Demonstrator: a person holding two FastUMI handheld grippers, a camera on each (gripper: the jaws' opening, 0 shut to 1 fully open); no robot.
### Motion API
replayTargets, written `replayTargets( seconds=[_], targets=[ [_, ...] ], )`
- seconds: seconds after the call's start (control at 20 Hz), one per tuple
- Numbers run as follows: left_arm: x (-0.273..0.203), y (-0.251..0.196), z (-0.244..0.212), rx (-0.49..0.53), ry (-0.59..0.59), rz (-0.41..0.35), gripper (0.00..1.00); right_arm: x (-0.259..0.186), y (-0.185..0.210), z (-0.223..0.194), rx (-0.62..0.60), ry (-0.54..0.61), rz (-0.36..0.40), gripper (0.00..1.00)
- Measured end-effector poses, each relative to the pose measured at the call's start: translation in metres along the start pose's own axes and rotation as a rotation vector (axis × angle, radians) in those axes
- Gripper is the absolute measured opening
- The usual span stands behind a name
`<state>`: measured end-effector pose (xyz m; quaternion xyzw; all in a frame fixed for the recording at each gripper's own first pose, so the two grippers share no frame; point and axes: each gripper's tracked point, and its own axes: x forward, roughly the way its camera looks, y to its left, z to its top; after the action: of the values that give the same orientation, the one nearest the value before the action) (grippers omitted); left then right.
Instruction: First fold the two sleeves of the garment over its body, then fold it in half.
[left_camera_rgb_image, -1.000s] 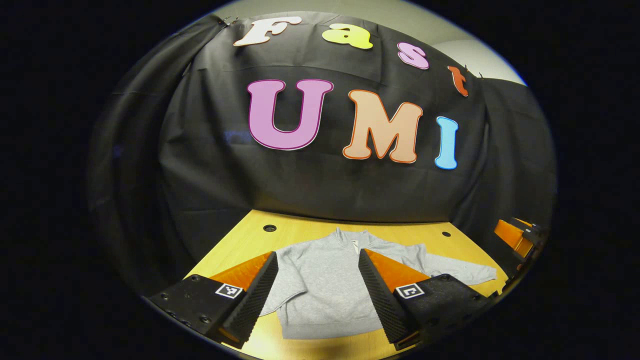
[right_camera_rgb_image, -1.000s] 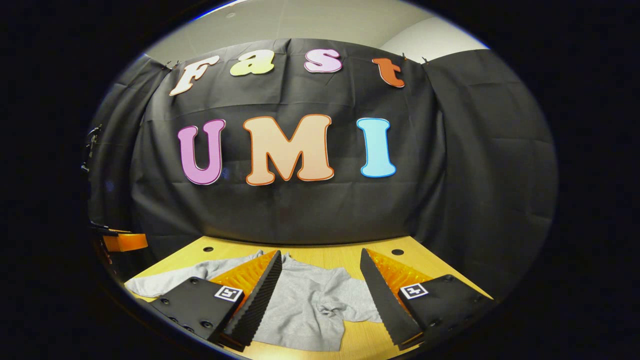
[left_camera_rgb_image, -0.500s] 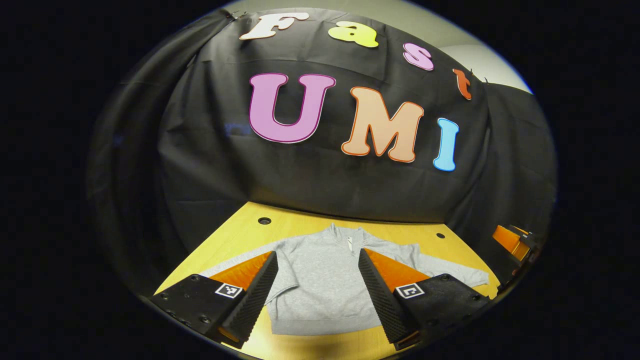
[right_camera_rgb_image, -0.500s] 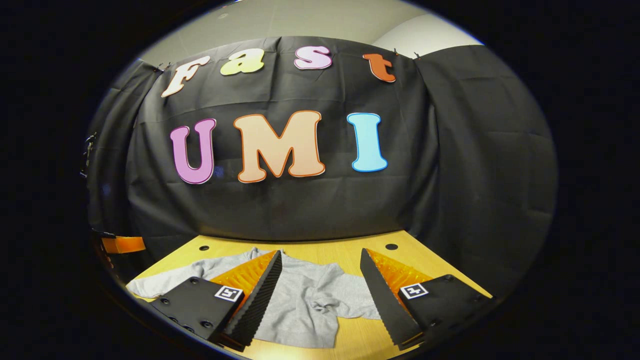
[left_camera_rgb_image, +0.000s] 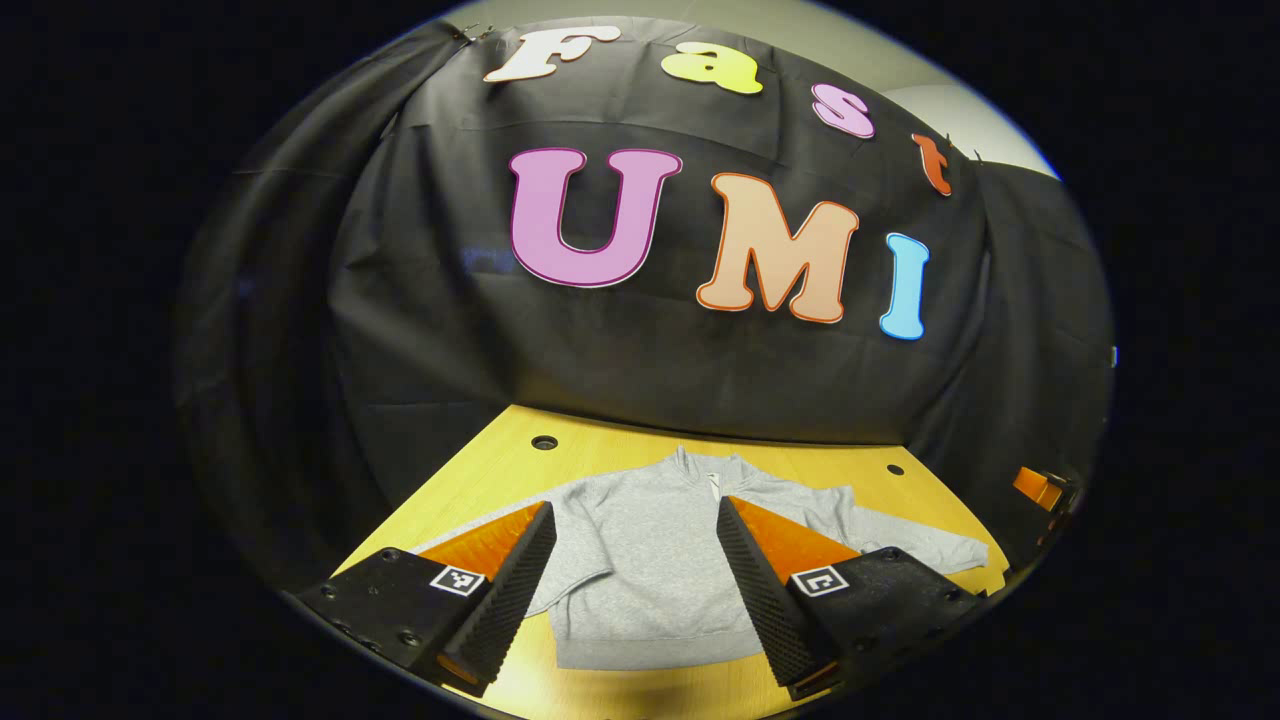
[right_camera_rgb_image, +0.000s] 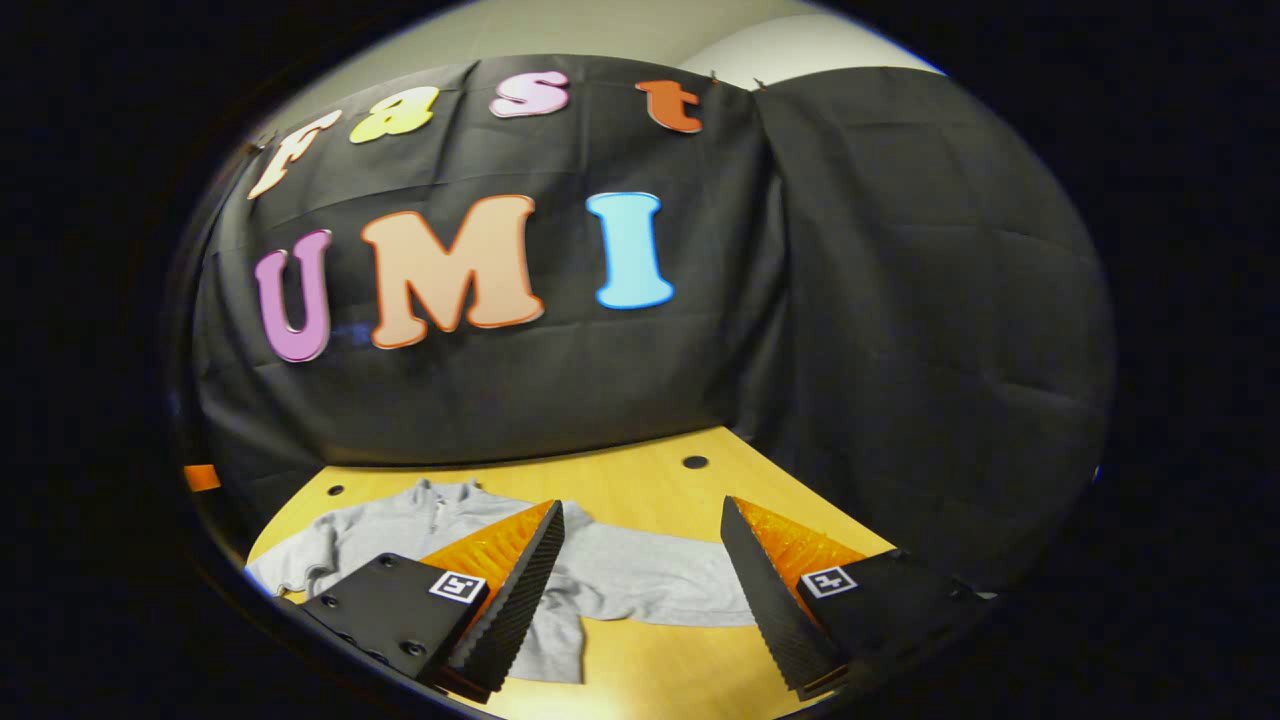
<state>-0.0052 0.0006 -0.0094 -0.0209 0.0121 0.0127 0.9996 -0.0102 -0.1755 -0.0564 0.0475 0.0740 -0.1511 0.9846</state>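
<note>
Grey fleece makes up the sweatshirt (left_camera_rgb_image: 650, 560) lying flat on a yellow wooden table (left_camera_rgb_image: 480, 480) in a booth hung with black cloth (left_camera_rgb_image: 420, 330). In the left gripper view the garment lies face up with its collar (left_camera_rgb_image: 700, 470) toward the cloth wall and its ribbed hem (left_camera_rgb_image: 650, 652) toward the camera. One sleeve (left_camera_rgb_image: 900, 540) stretches out to the right across the tabletop, unfolded. The other sleeve runs off to the left, partly hidden behind a finger. Two small round holes (left_camera_rgb_image: 544, 442) sit in the table near the far edge.

The left gripper (left_camera_rgb_image: 636, 570) hangs above the body of the sweatshirt, its two fingers spread wide apart with nothing between them but the fabric below.

In the right gripper view the sweatshirt (right_camera_rgb_image: 400, 525) lies toward the left, collar away from the camera. One sleeve (right_camera_rgb_image: 650, 585) extends out to the right over the wood, passing between the fingers. The right gripper (right_camera_rgb_image: 640, 570) hovers over that sleeve, fingers likewise spread wide and holding nothing. Whether either gripper touches the cloth cannot be told. A small orange object (right_camera_rgb_image: 200, 477) shows at the far left edge of this view, too small to identify.
</note>
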Motion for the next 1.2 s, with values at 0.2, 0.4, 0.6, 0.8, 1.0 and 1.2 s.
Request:
replayTargets(
  seconds=[0.2,0.4,0.6,0.8,1.0,1.2],
  targets=[
    [0.0,0.001,-0.001,0.009,0.0,0.008,0.95,0.024,-0.077,-0.027,0.006,0.055,-0.131,0.95],
    [-0.003,0.0,-0.001,0.024,0.006,0.021,0.95,0.05,-0.133,-0.061,0.019,0.121,-0.207,0.95],
    [-0.004,-0.001,-0.004,0.031,0.015,0.036,0.95,0.076,-0.164,-0.112,0.014,0.223,-0.235,0.98],
    [-0.008,-0.002,-0.009,0.035,0.032,0.062,0.95,0.094,-0.177,-0.159,0.039,0.333,-0.231,0.98],
    [-0.007,-0.009,-0.012,0.033,0.04,0.078,0.95,0.109,-0.192,-0.185,0.048,0.395,-0.241,0.98],
    [-0.008,-0.021,-0.017,0.029,0.048,0.09,0.95,0.115,-0.201,-0.203,-0.001,0.458,-0.229,0.98]
  ],
)
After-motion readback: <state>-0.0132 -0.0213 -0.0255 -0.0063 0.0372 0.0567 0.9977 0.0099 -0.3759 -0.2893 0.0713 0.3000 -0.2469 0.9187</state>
